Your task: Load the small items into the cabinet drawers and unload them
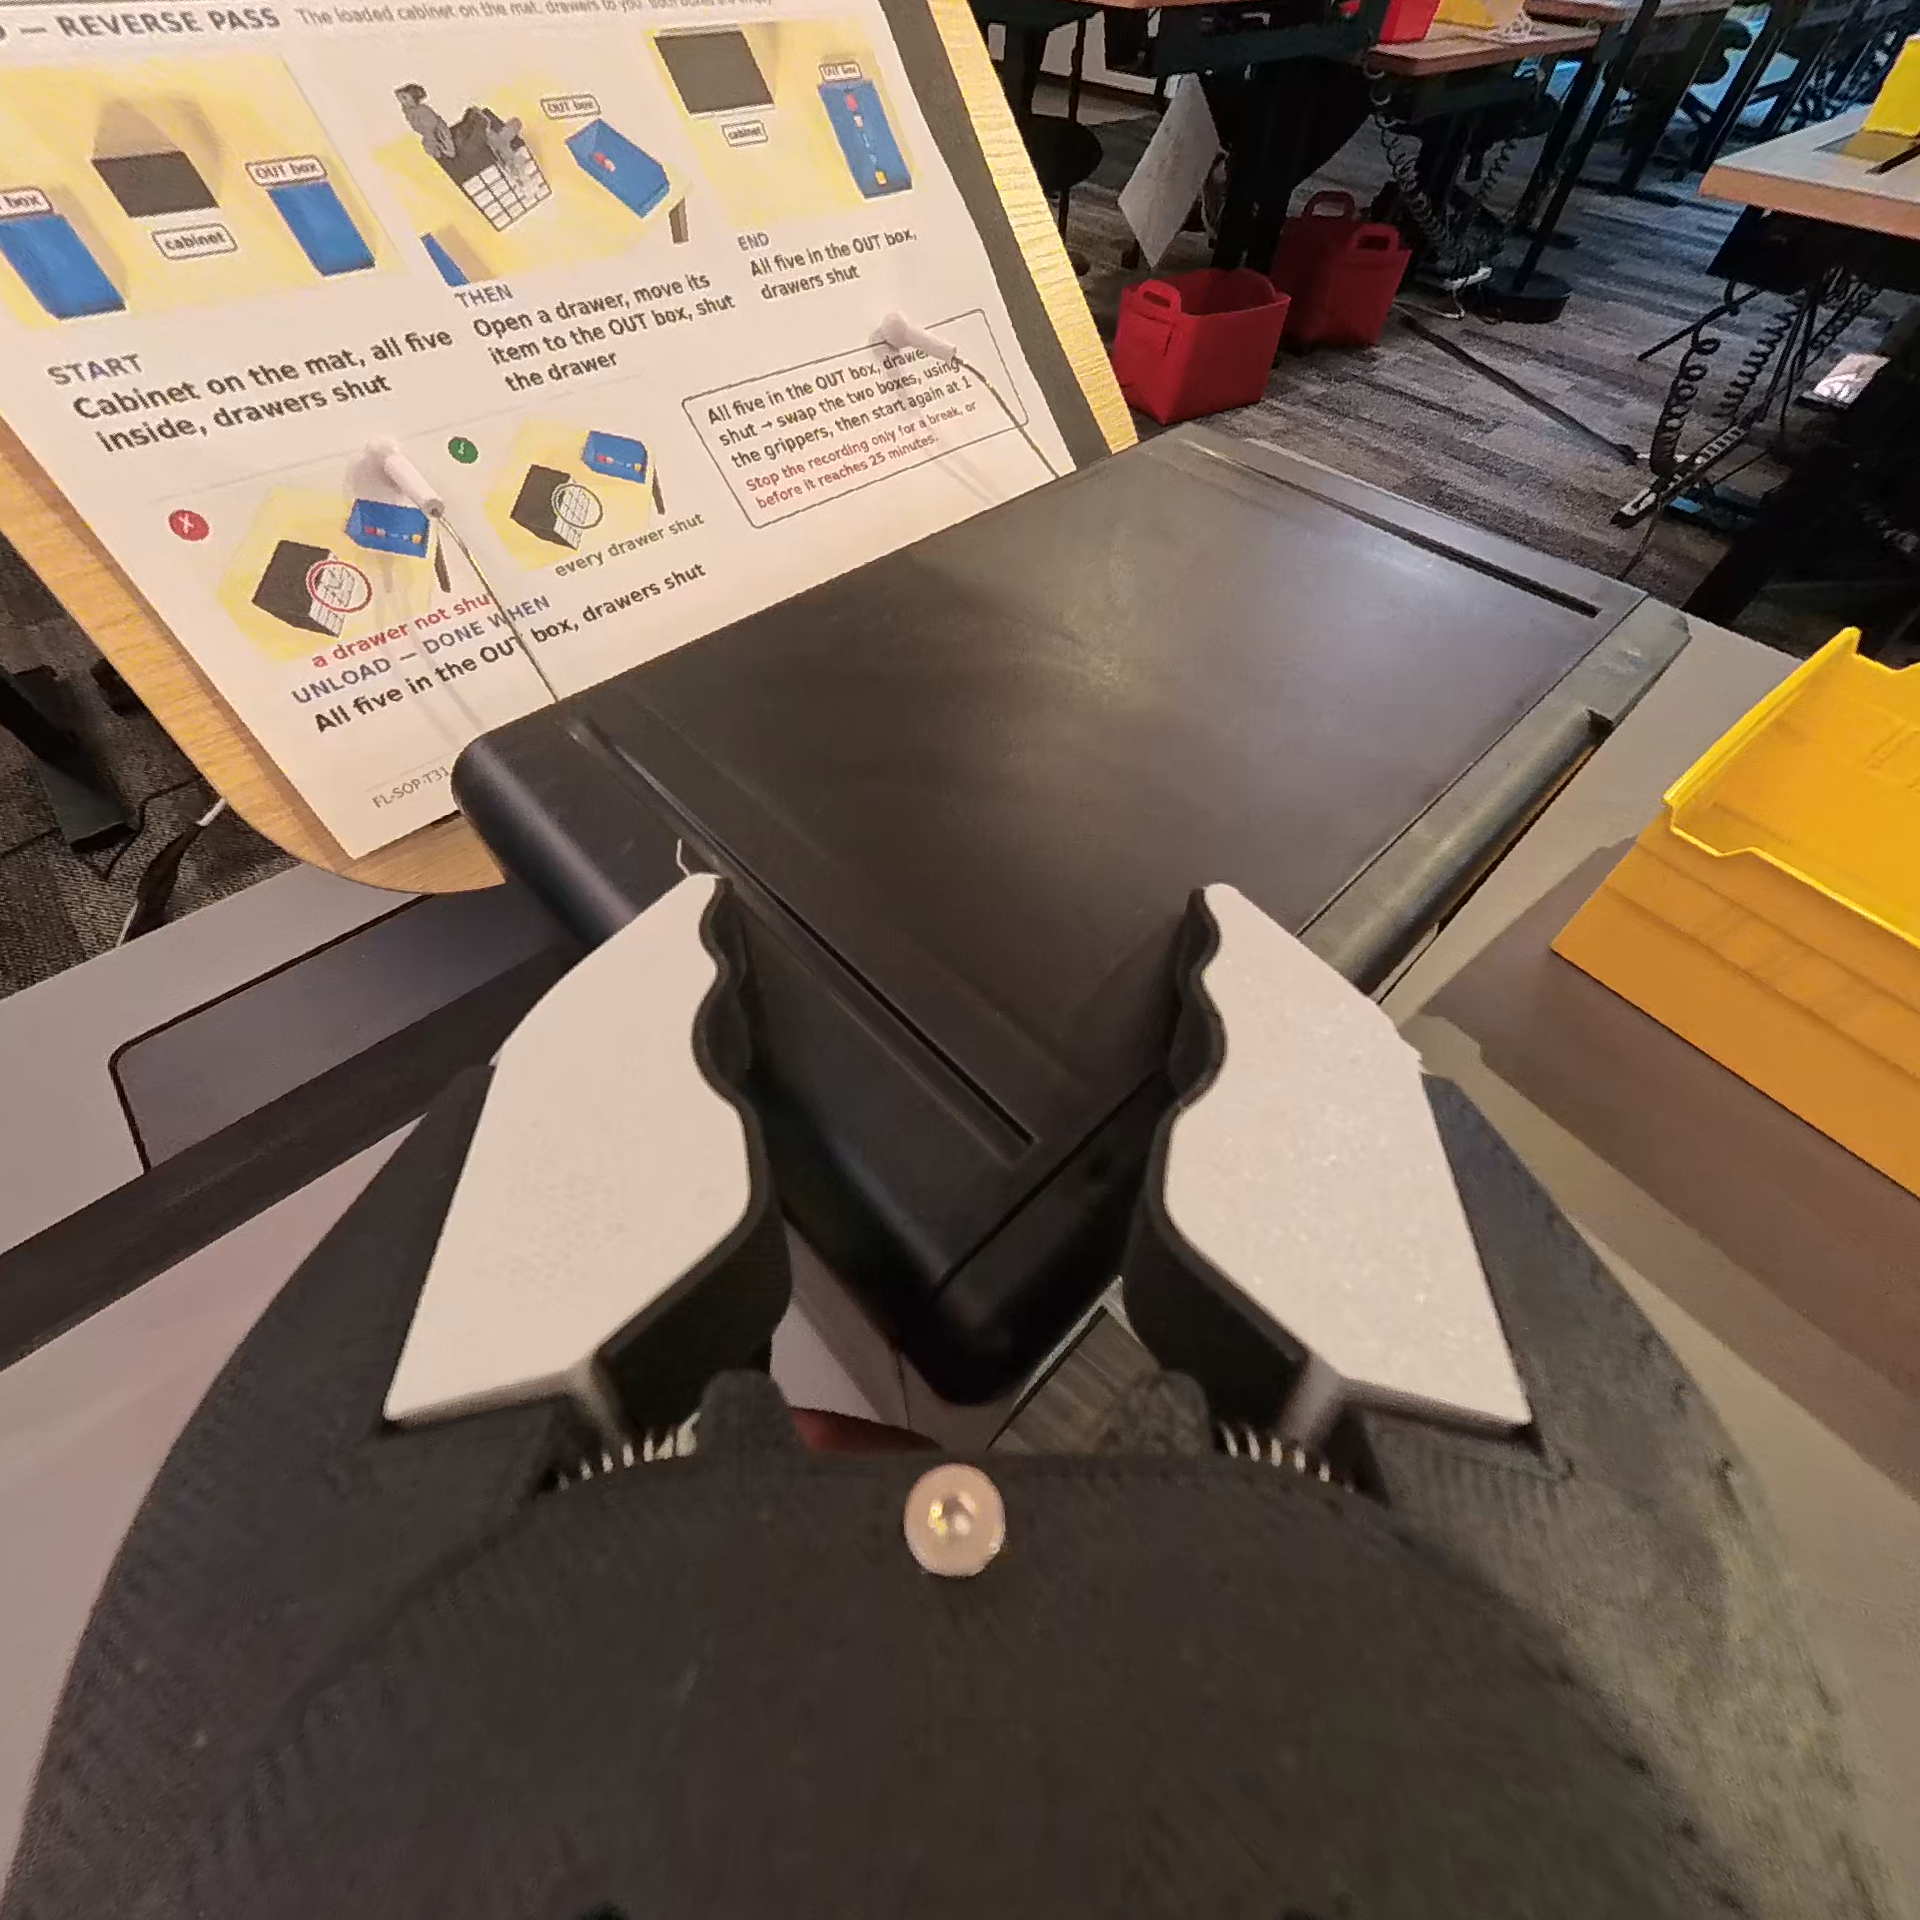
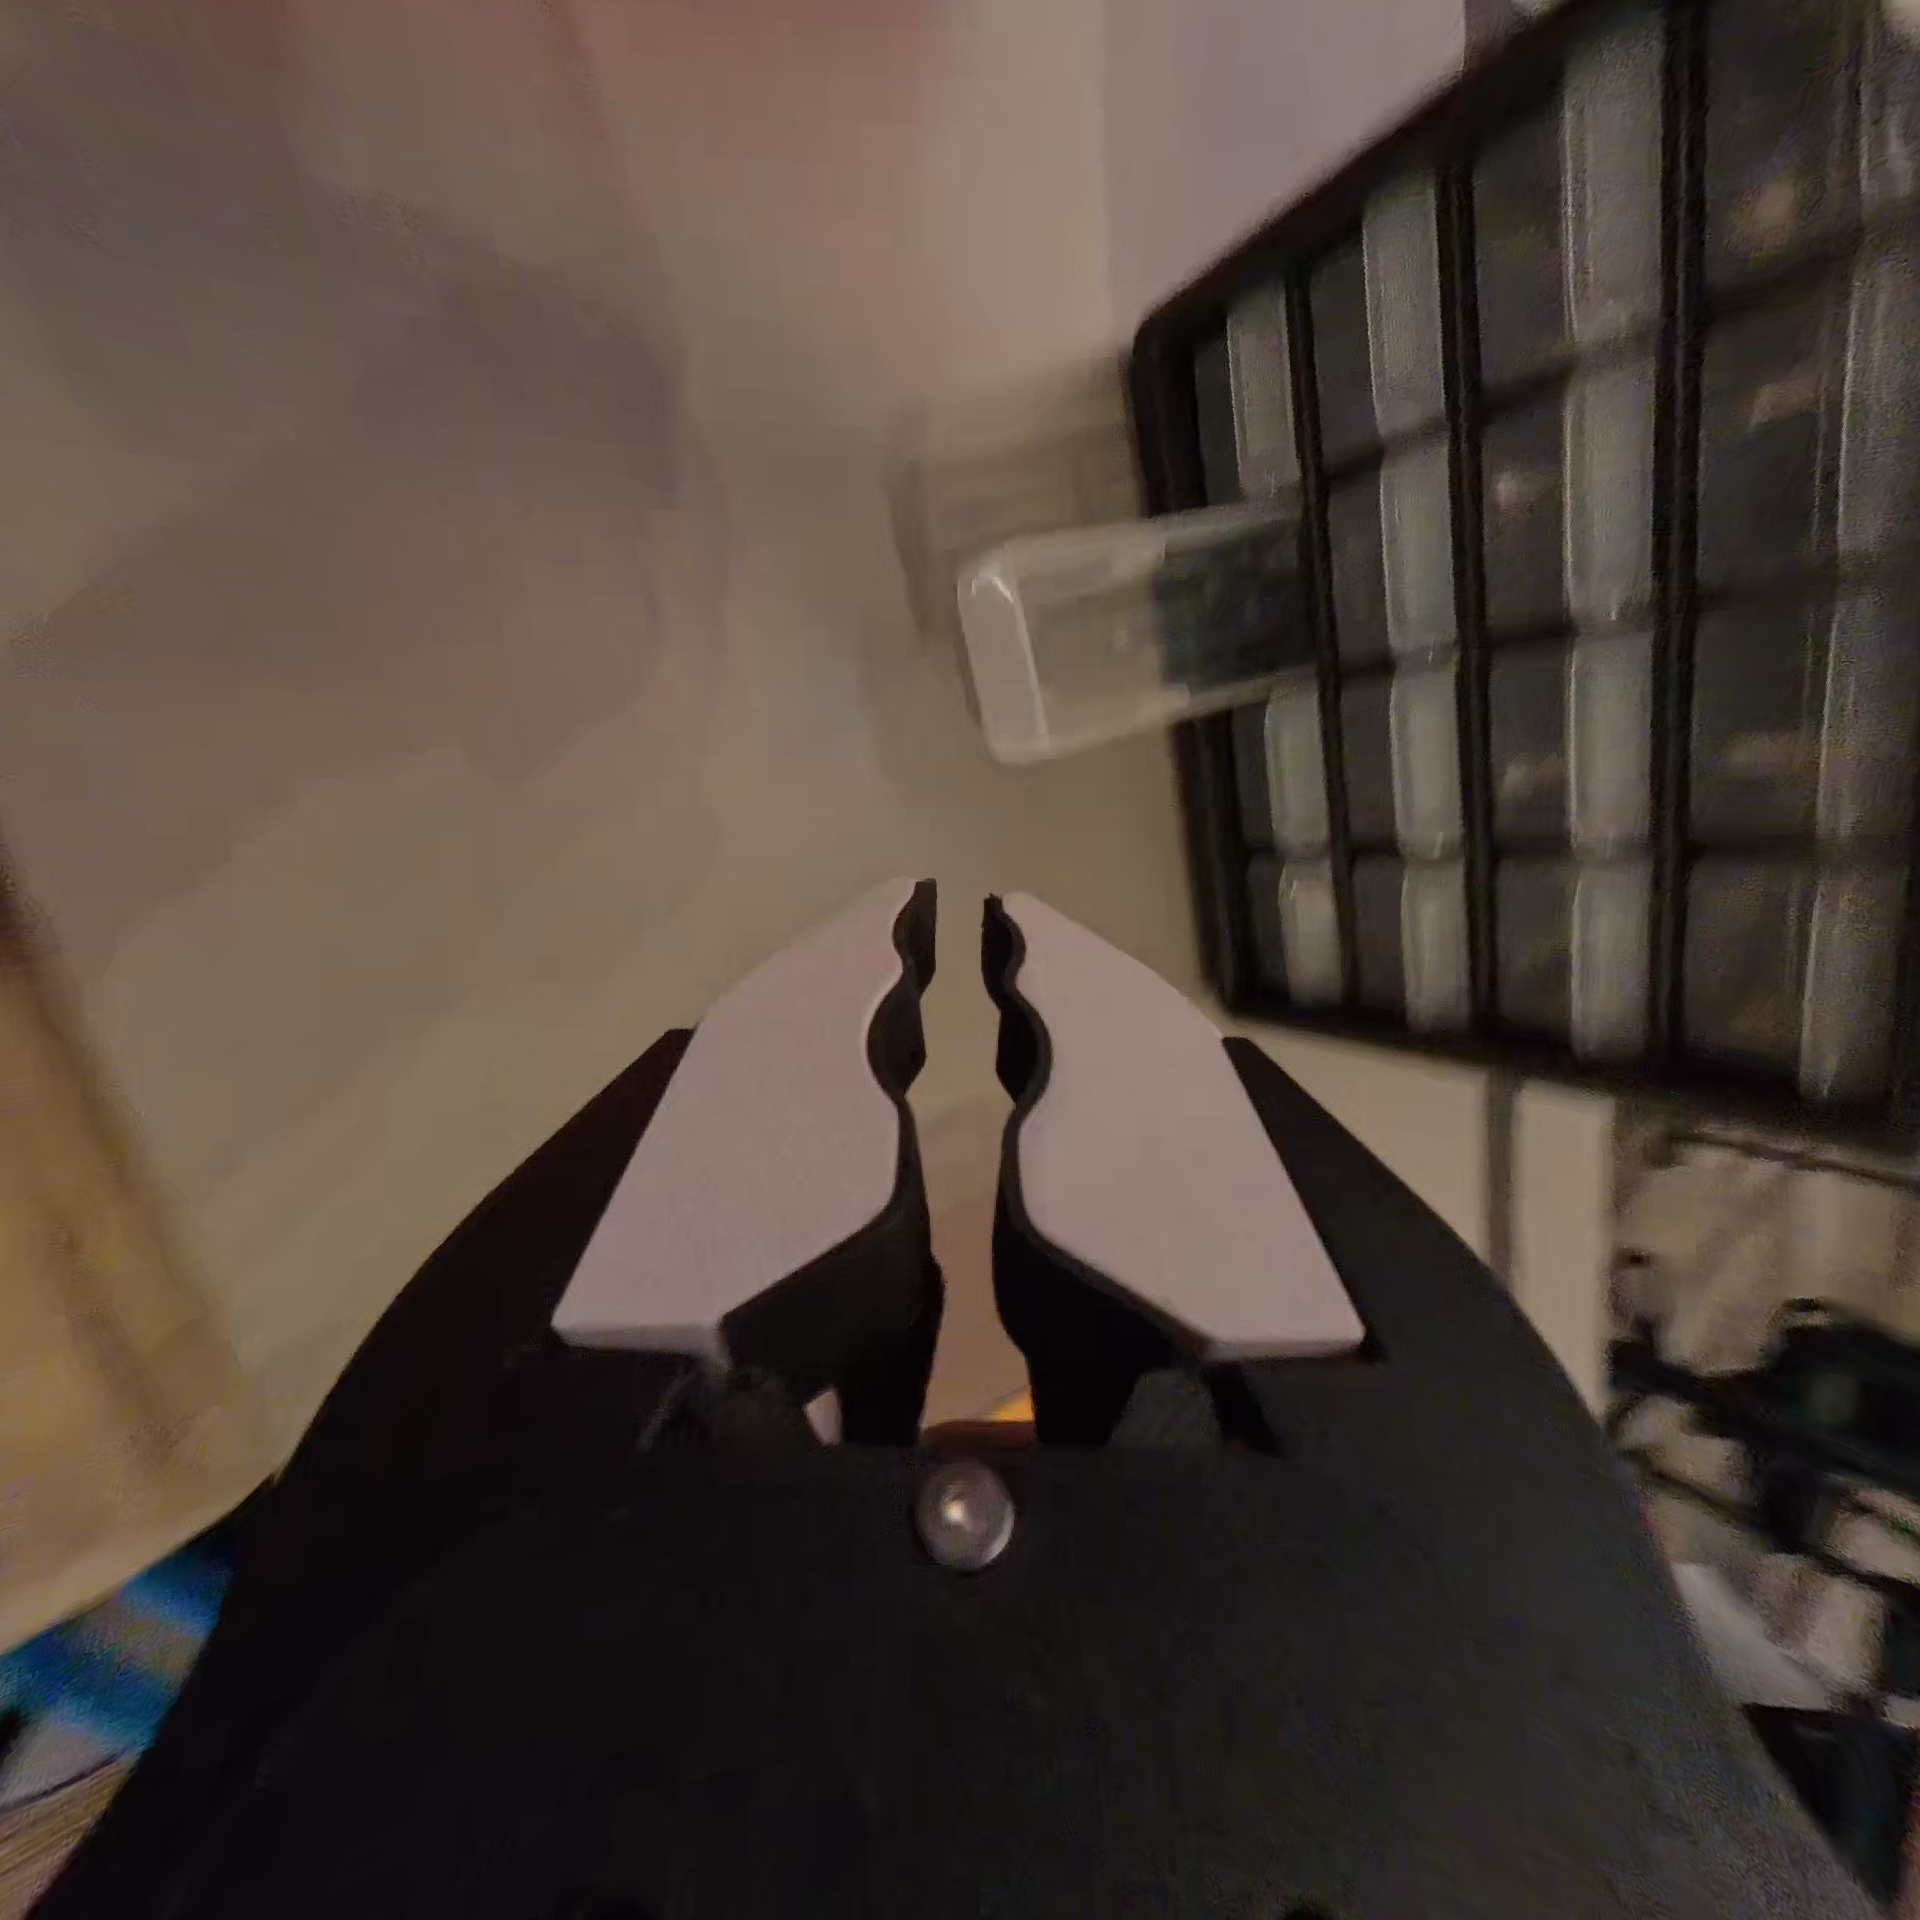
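The black cabinet (image 1: 1091,779) shows from above in the left wrist view. My left gripper (image 1: 956,899) is open, its fingers spread to either side of the cabinet's near corner, with nothing held. In the blurred right wrist view the cabinet's front grid of clear drawers (image 2: 1558,623) is at the right. One clear drawer (image 2: 1101,644) is pulled out toward the left. My right gripper (image 2: 958,894) is below that drawer and apart from it. Its jaws are nearly together with a thin gap and nothing between them. No small items are visible.
A stack of yellow bins (image 1: 1787,914) stands right of the cabinet. A board with an instruction sheet (image 1: 468,364) leans behind it. A dark mat (image 1: 260,1060) lies under the cabinet. Red bags (image 1: 1195,332) sit on the floor beyond. A blurred blue patch (image 2: 94,1662) shows at lower left.
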Tool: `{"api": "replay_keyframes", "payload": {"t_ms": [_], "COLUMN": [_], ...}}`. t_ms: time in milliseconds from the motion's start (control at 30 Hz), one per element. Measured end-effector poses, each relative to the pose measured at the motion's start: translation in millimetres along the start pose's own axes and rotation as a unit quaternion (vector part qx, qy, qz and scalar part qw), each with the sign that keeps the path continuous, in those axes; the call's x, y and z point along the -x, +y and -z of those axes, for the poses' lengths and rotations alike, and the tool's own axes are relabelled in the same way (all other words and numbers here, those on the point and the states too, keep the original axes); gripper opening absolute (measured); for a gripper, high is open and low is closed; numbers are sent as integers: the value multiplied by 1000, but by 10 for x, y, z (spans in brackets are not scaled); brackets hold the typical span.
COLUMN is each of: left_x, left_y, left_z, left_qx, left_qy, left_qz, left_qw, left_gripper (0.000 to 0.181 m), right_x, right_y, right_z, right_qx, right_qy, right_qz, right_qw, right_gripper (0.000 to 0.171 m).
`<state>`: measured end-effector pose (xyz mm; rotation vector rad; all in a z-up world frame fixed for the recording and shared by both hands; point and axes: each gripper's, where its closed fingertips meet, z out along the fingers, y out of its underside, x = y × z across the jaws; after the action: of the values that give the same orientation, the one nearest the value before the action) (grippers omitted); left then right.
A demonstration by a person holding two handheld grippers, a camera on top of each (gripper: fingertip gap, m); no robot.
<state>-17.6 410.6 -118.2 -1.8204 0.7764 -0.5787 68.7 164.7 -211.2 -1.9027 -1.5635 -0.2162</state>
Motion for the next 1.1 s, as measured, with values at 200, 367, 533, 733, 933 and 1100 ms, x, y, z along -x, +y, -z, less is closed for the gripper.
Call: {"api": "replay_keyframes", "payload": {"t_ms": [200, 367, 533, 733, 933, 1100], "left_x": [3, 1, 2, 2, 4, 2], "left_y": [2, 2, 1, 3, 1, 4], "left_z": [5, 7, 7, 10, 10, 14], "left_qx": [11, 5, -1, 0, -8, -9], "left_qy": [-7, -5, -2, -2, 1, 2], "left_qz": [-1, 1, 2, 1, 2, 2], "left_qw": [1000, 1000, 1000, 1000, 1000, 1000], "left_gripper": [80, 80, 80, 80, 80, 80], "right_x": [-23, -217, -579, -1003, -637, -796], "right_y": [-400, -225, -261, -207, -428, -305], "right_z": [-936, -1254, -1339, -1648, -1514, -1778], "right_qx": [26, 67, 57, 80, 11, 43], "right_qy": [129, 168, 197, 241, 181, 233], "right_qz": [140, 152, 117, 66, 92, 66], "right_qw": [981, 972, 972, 965, 979, 969], "right_gripper": [22, 19, 26, 42, 18, 9]}}
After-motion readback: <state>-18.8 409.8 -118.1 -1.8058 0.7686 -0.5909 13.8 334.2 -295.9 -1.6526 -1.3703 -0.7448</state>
